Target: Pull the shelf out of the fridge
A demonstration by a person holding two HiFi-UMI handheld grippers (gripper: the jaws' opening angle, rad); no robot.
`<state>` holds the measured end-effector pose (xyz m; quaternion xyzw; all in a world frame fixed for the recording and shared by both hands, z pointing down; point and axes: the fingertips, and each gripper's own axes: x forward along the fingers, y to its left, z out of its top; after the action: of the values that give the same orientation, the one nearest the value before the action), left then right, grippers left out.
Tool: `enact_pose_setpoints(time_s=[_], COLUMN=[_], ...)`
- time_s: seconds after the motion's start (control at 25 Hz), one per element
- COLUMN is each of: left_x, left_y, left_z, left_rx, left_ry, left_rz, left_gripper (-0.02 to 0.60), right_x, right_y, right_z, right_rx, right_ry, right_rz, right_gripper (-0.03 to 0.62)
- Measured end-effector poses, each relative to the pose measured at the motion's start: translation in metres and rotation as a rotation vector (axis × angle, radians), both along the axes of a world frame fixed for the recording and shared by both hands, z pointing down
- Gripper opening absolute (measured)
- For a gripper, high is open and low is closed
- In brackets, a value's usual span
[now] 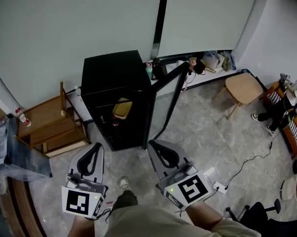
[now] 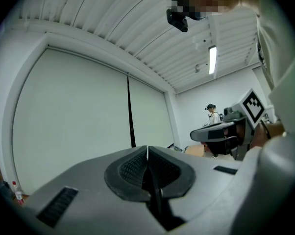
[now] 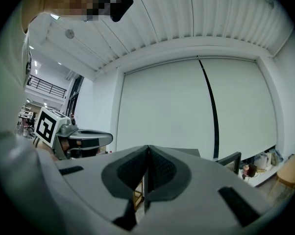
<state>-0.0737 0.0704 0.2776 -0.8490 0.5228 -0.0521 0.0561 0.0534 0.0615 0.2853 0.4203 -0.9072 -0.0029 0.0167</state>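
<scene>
The left gripper (image 1: 95, 147) and the right gripper (image 1: 154, 145) are held side by side, close to the person's body. Each gripper's own view shows its two ribbed pads pressed flat together with nothing between them, so both are closed and empty.

The black fridge (image 1: 114, 80) stands on the floor ahead of both grippers and apart from them, with neither touching it. Its open front faces them. The left gripper's tips point at the lower left corner of that opening, and the right gripper's tips lie just off its lower right corner. The glass door (image 1: 169, 95) is swung open and juts forward and to the right of the right gripper.

The shelf is inside the dark interior, ahead of and between the two grippers. Its own edges cannot be made out in the shadow. A yellowish container (image 1: 122, 108) sits in that interior, beyond the gap between the grippers and nearer the right one's line.

A low wooden rack (image 1: 50, 125) stands beside the fridge, off to the left of the left gripper. A round wooden stool (image 1: 242, 88) stands well beyond the right gripper and to its right. A white cable (image 1: 249, 161) trails over the floor to the right of that gripper. The person's shoe (image 1: 124, 183) shows between the two grippers, behind their tips.
</scene>
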Motion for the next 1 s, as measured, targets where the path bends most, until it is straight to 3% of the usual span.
enact_pose_setpoints(time_s=[0.56,1.0], left_x=[-0.074,-0.112], left_y=[-0.125,-0.177], left_z=[-0.002,0.008], left_rx=[-0.017,-0.029], left_ry=[-0.001,-0.008], left_rz=[0.049,0.085], left_gripper=[0.011,0.011], right_x=[-0.076,-0.108], right_y=[-0.118,-0.171], right_z=[0.004,0.010], right_rx=[-0.036,-0.032], right_ry=[0.036,0.046], right_rz=[0.040,0.094], right_gripper=[-0.005,-0.004])
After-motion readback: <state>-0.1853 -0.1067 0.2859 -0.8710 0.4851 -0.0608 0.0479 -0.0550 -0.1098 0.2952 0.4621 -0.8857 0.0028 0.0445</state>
